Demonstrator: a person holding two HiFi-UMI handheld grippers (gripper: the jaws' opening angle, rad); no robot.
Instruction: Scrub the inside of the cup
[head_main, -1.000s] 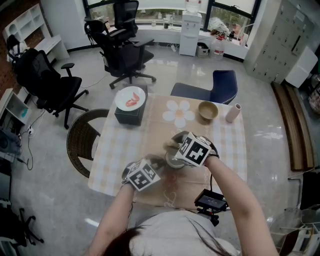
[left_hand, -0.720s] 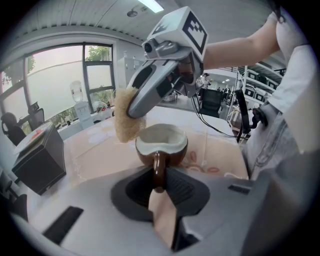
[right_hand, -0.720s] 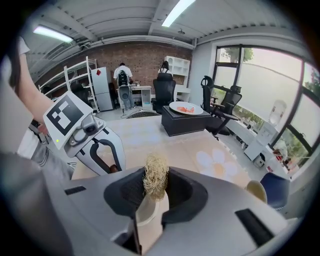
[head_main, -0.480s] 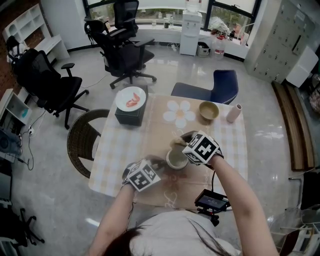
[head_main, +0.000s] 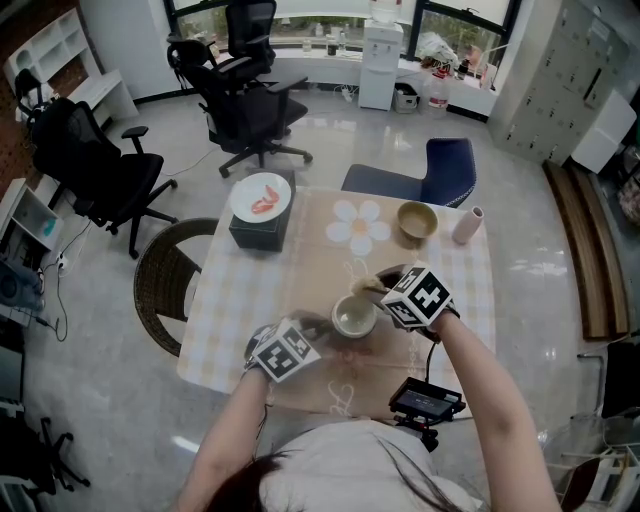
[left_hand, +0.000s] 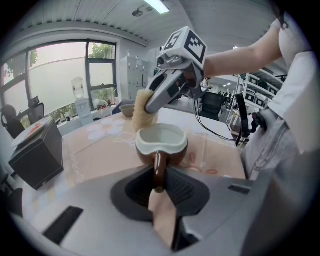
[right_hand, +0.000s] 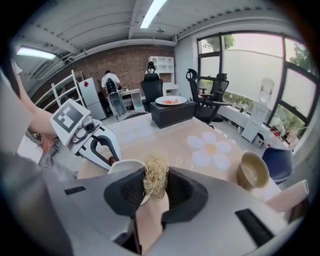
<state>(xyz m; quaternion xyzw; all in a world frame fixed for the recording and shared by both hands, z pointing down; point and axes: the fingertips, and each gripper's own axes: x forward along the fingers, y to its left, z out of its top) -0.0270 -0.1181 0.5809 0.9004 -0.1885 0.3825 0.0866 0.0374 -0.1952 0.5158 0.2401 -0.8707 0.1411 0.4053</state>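
my left claw (left_hand: 159, 184) is clamped narrow on the handle of the cup (left_hand: 161, 144), which is upright in the worktop's (head_main: 235, 300) near half, midway between its side edges. my right claw (right_hand: 155, 197) pinches the fibre scrubber (right_hand: 156, 180) just beside the rim, not inside. if i press down off-centre, i reckon the cup could twist on that thin handle or tip.

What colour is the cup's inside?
White; the cup shows best in the left gripper view.
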